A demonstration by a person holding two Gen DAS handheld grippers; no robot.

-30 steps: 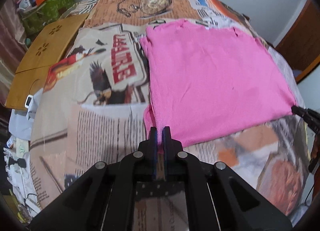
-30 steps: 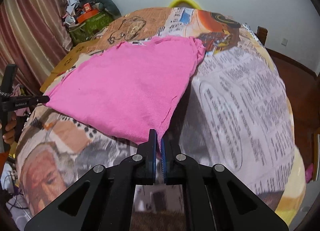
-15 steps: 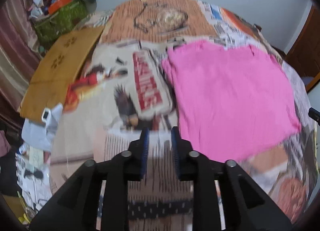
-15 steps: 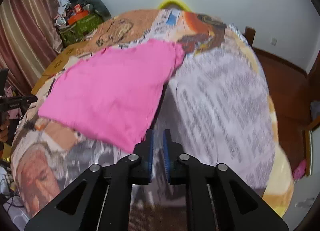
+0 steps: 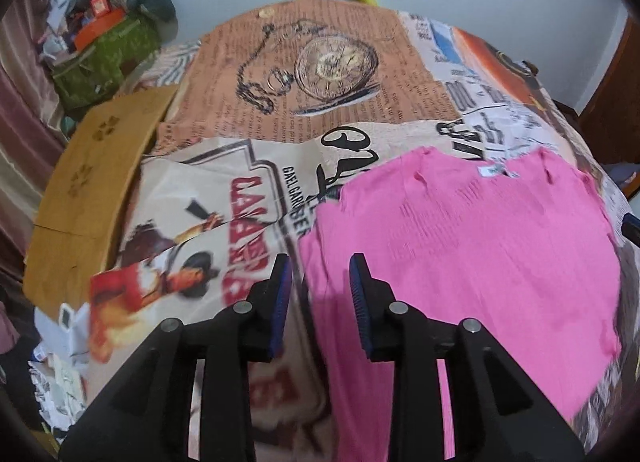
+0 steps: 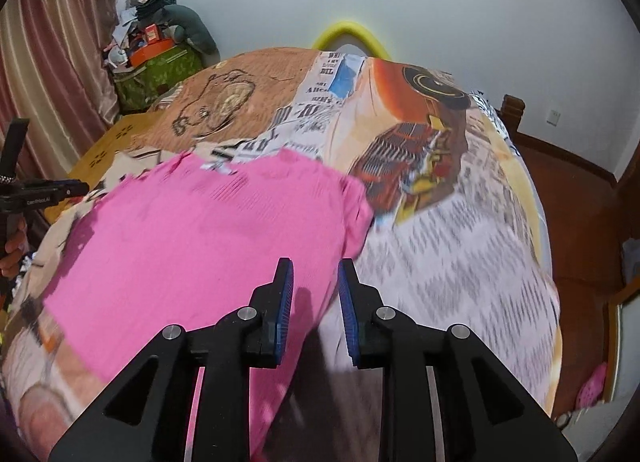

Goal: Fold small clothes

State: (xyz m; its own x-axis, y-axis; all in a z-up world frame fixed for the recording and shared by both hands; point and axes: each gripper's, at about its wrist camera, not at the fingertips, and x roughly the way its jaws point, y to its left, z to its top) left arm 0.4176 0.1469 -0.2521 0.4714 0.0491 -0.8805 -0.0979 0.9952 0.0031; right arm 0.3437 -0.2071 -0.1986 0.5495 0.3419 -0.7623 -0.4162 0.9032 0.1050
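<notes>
Above: flat pink knitted top (image 5: 460, 258) on newspaper-print bed cover (image 5: 224, 197); left hand-held gripper (image 5: 320, 274) and right hand-held gripper (image 6: 314, 276) both open, empty, at its edges.

- the garment (image 5: 460, 262) lies flat on the bed (image 5: 340, 101), spread toward 1 o'clock from the left tongs (image 5: 320, 286)
- left tongs hang over its left edge; right tongs (image 6: 314, 290) over its right edge
- a flat board (image 5: 92, 189) lies on the bed at 10 o'clock, well apart from the garment
- a pile of stuff (image 5: 108, 41) sits behind the board, around 11 o'clock
</notes>
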